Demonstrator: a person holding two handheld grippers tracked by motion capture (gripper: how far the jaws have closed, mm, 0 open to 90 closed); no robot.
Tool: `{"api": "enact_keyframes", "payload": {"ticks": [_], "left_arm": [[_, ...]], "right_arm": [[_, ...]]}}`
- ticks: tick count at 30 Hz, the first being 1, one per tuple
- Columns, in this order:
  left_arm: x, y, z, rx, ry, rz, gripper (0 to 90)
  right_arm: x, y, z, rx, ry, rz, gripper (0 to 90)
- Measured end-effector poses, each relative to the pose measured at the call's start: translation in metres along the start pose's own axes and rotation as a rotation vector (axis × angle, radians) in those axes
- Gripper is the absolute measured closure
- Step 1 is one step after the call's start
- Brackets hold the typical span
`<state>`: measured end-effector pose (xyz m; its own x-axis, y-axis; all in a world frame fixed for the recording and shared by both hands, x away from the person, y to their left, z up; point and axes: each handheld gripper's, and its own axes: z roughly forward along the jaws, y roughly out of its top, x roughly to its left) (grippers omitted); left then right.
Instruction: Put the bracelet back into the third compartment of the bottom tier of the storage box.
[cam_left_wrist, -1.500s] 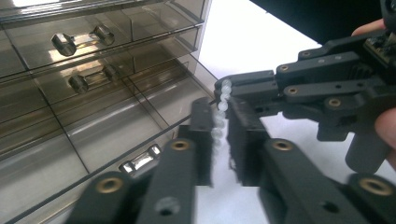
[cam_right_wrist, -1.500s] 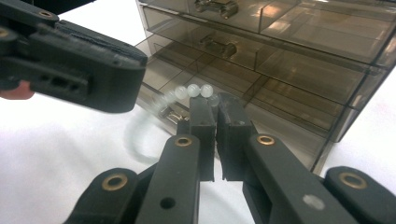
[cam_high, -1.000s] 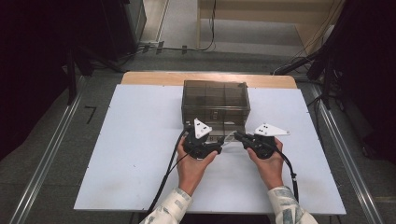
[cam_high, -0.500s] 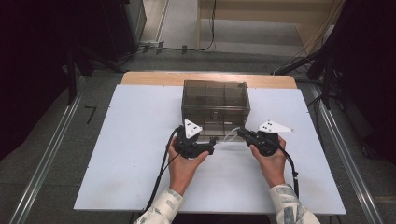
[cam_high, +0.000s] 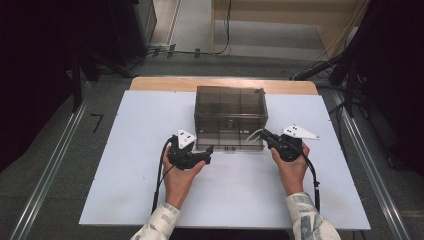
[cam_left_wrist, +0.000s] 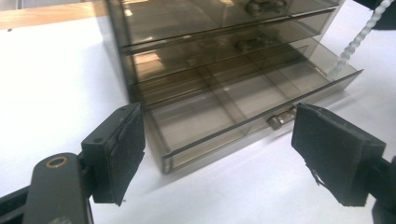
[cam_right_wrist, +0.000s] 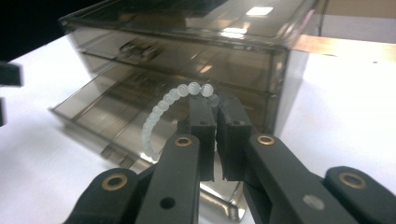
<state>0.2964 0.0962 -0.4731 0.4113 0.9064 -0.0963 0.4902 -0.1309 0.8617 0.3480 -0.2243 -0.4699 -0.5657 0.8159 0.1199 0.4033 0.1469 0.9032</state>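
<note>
Right gripper view showed the right gripper (cam_right_wrist: 215, 140) clamped on a white bead bracelet (cam_right_wrist: 161, 108), held above the pulled-out bottom drawer (cam_left_wrist: 243, 112) of the smoky plastic drawer box (cam_high: 230, 116) near the desk's far edge. Light, limp and slippery, it seemed best pinched across the beads. Left gripper (cam_left_wrist: 217, 154), jaws just opened wide, held nothing.

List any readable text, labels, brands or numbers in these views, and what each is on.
None readable in these views.
Smoky drawer box: no label or brand on its walls, nor on the open bottom drawer.
Left gripper and right gripper: black jaws, bare, with brass rivets.
Bead bracelet held by the right gripper: plain beads.
White table: no print.
Floor mark: an angle-shaped mark, not a character I can read.
</note>
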Motion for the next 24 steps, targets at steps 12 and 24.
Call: {"api": "enact_keyframes", "payload": {"ticks": [12,24], "left_arm": [[0.033,-0.014,-0.019,0.004,0.056,-0.008,17.9],[0.059,-0.023,-0.035,0.008,0.089,-0.05,13.7]], "right_arm": [[-0.003,-0.008,0.016,0.085,-0.029,-0.026,83.5],[-0.005,-0.016,0.029,0.151,-0.053,-0.028,83.3]]}}
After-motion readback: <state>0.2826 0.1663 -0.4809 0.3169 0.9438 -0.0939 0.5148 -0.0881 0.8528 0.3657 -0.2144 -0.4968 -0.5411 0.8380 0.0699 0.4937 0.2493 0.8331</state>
